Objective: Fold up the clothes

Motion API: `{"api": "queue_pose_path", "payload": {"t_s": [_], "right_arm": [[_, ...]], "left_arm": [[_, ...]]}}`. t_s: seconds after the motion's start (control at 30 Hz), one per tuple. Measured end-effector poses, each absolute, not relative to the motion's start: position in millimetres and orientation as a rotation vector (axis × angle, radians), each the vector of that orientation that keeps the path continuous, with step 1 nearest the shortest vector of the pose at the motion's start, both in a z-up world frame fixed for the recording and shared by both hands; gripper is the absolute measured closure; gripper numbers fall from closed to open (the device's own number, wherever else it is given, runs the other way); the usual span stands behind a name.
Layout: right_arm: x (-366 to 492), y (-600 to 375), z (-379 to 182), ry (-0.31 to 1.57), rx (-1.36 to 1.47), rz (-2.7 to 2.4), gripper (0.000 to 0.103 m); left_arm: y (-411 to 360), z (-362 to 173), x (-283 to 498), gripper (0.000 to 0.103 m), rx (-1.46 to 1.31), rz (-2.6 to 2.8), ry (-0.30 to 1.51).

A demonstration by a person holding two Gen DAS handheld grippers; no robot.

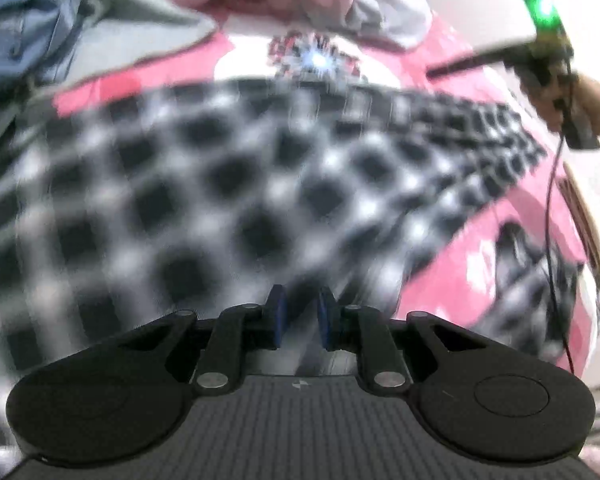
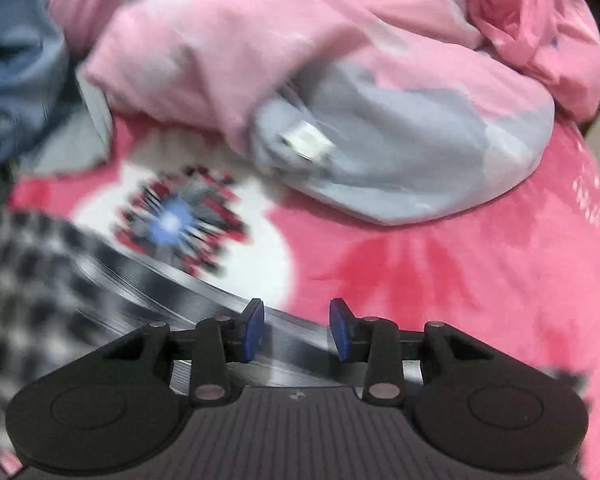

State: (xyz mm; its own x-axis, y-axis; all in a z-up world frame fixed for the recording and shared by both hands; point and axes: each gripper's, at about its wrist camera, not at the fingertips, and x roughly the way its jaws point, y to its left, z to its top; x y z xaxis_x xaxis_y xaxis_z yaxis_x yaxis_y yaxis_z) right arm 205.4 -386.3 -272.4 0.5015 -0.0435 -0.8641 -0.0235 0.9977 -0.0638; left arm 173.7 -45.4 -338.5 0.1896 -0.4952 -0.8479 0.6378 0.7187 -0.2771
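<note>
- left gripper (image 1: 299,316): blue pads close together with a narrow gap; blurred checked cloth shows through the gap; can't tell whether the pads pinch it
- right gripper (image 2: 296,330): jaws partly open; pads clear of the fabric; nothing held; dark hem of the garment runs just under and between the fingers
- checked garment (image 1: 220,184): black-and-white check, spread flat over the pink bedsheet (image 2: 440,280); fills most of the left wrist view directly ahead of the left gripper; in the right wrist view its edge sits at lower left, running diagonally to the right gripper; heavy motion blur, so folds and seams unreadable
- bedsheet: bright pink with white patches and a red/black/blue floral print (image 2: 180,220) just past the garment's far edge
- far side of the bed: pale pink and grey bedding (image 2: 340,120) bunched up; blue cloth (image 2: 12,72) at far left corner
- left wrist view also shows the person's hand (image 1: 572,100) holding the other gripper at upper right, green light on it, cable hanging down
</note>
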Motion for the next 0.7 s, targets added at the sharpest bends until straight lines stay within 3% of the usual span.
{"api": "queue_pose_path", "payload": {"t_s": [0.33, 0.6, 0.63, 0.7], "right_arm": [[210, -385, -311, 1.089, -0.400, 0.396, 0.065], [188, -374, -301, 0.973, -0.563, 0.538, 0.067], [186, -372, -304, 0.970, -0.590, 0.538, 0.069], [183, -368, -315, 0.955, -0.686, 0.510, 0.089]], "left_arm": [[-169, -345, 227, 0.086, 0.162, -0.748, 0.935], [-229, -370, 226, 0.083, 0.286, -0.804, 0.926], [-232, -372, 222, 0.082, 0.305, -0.806, 0.914], [-236, -372, 216, 0.081, 0.341, -0.809, 0.890]]}}
